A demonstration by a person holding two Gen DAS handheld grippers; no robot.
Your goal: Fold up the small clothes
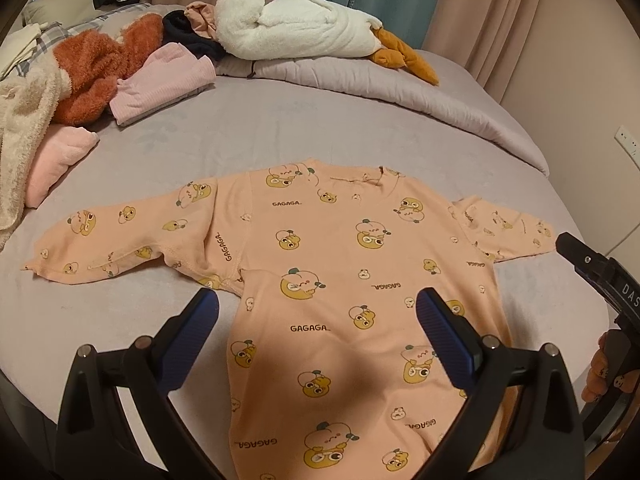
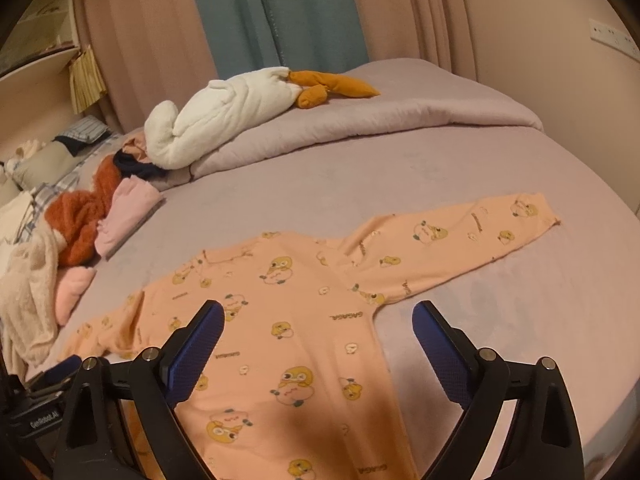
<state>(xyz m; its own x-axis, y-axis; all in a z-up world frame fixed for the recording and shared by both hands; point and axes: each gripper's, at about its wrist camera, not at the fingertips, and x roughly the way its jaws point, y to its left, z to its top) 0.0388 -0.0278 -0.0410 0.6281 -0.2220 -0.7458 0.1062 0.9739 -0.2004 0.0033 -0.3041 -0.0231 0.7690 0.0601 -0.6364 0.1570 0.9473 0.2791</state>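
We saw the peach shirt (image 1: 340, 264) lying flat on the bed (image 1: 304, 120), both long sleeves spread out to the sides. Our left claw (image 1: 318, 312) hung above the lower part of the shirt, its blue fingers wide apart and holding nothing. Our right claw (image 2: 318, 322) hung over the shirt's other side edge, below the sleeve, also wide apart and empty. At the far side of the bed lay a white plush goose (image 2: 224, 116), with a heap of other clothes (image 1: 92, 76) beside it.
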